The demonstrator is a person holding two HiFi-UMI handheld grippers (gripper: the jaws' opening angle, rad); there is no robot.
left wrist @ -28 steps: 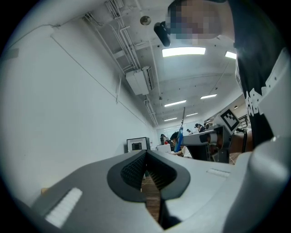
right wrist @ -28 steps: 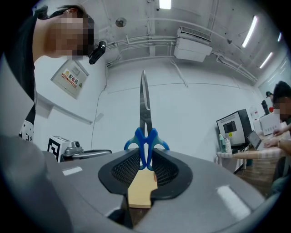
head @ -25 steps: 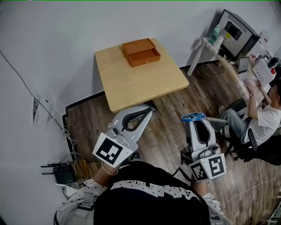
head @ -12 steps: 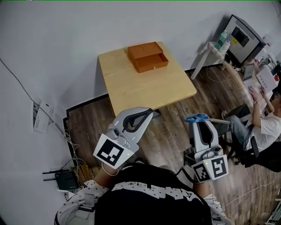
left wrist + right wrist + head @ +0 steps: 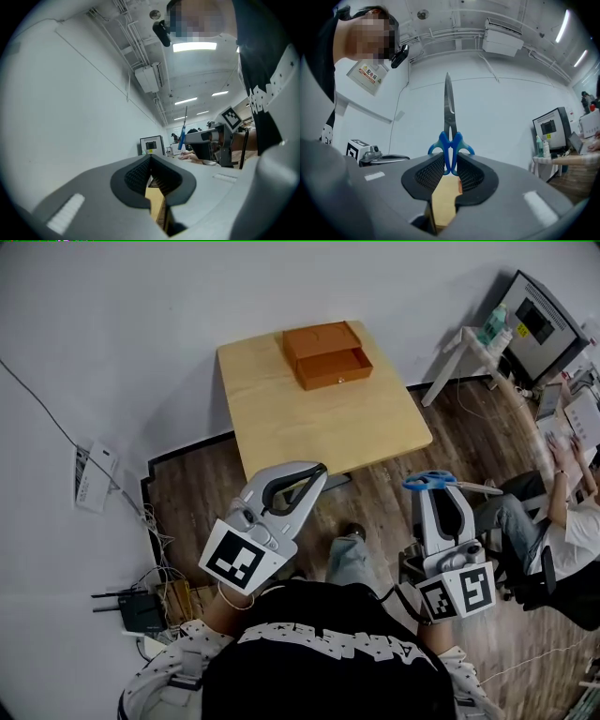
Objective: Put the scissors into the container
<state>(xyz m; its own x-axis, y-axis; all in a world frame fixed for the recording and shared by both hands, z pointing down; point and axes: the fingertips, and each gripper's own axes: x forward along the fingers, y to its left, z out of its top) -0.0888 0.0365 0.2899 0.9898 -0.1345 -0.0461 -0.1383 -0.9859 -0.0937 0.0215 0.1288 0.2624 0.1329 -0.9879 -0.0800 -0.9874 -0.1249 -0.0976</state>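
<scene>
**A:** Where are the scissors?

**B:** In the right hand-held gripper (image 5: 433,489), right of centre in the head view. Its jaws are clamped on the blue handles of the scissors (image 5: 429,481). The closed blades stick out toward the right edge of the frame, over the wooden floor (image 5: 375,512).

**A:** Does the right gripper view agree?

**B:** Yes. There the right hand-held gripper (image 5: 450,165) has both ribbed pads pressed against the handle loops. The scissors (image 5: 449,136) stand upright at the frame's centre, blades together and tip up against the white wall.

**A:** And the left one?

**B:** The left hand-held gripper (image 5: 316,474) sits at lower centre-left of the head view, with its tip showing against the near edge of the counter (image 5: 309,423). In its own view the jaws of the left hand-held gripper (image 5: 151,163) meet at the tip with nothing between them. The scissors (image 5: 182,135) show as a thin blue line right of centre.

**A:** Where is the container?

**B:** The container (image 5: 328,354) is an orange wooden drawer box at upper centre of the head view. It sits on the counter's far side close to the wall, with its drawer pulled partway out. It is well apart from the scissors.

**A:** Anything else?

**B:** A monitor (image 5: 541,322) is at the upper right, a seated person (image 5: 567,521) at the right edge, and a black router (image 5: 141,611) at the lower left.
</scene>
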